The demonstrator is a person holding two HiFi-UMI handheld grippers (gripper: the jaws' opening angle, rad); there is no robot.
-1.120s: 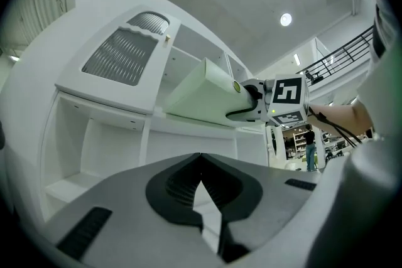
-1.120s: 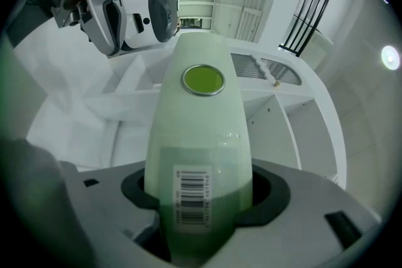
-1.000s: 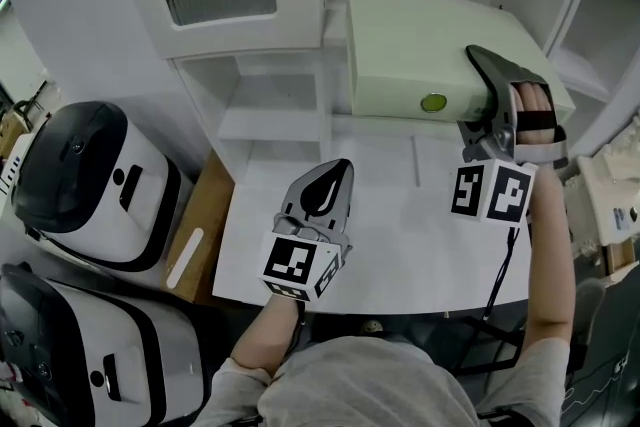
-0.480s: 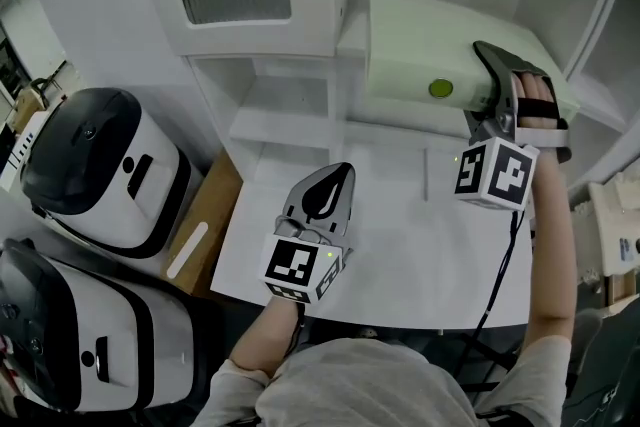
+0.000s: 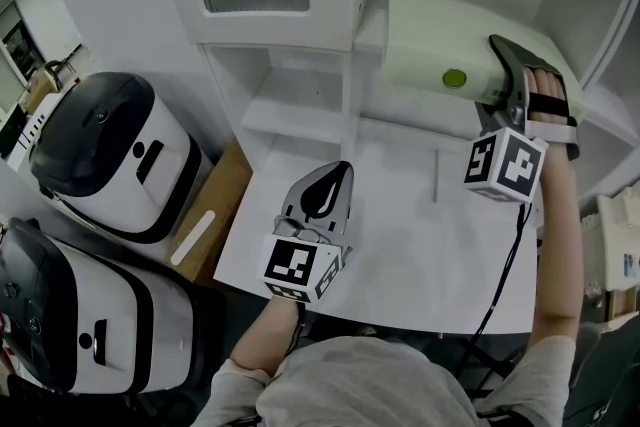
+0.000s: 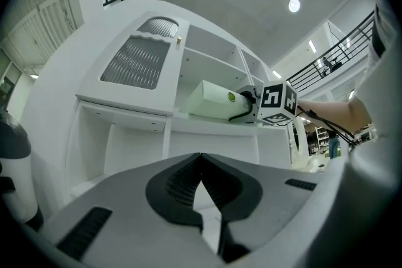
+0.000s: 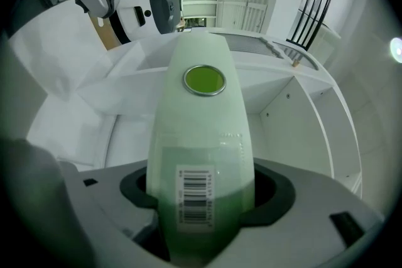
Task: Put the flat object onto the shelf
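Right gripper view: my right gripper (image 7: 201, 201) clamps the near end of the pale green box (image 7: 200, 128), which hangs at the shelf's (image 5: 295, 110) far right. I judge it stiff, smooth, fairly light; this end grip suits. Left gripper's (image 5: 325, 187) jaws meet, empty.

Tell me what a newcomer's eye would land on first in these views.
The pale green flat box with a round green button, clamped in the right gripper up at the white shelf unit, top right. Next, the left gripper, shut and empty, above the white table at centre. Two black-and-white domed appliances crowd the left edge.
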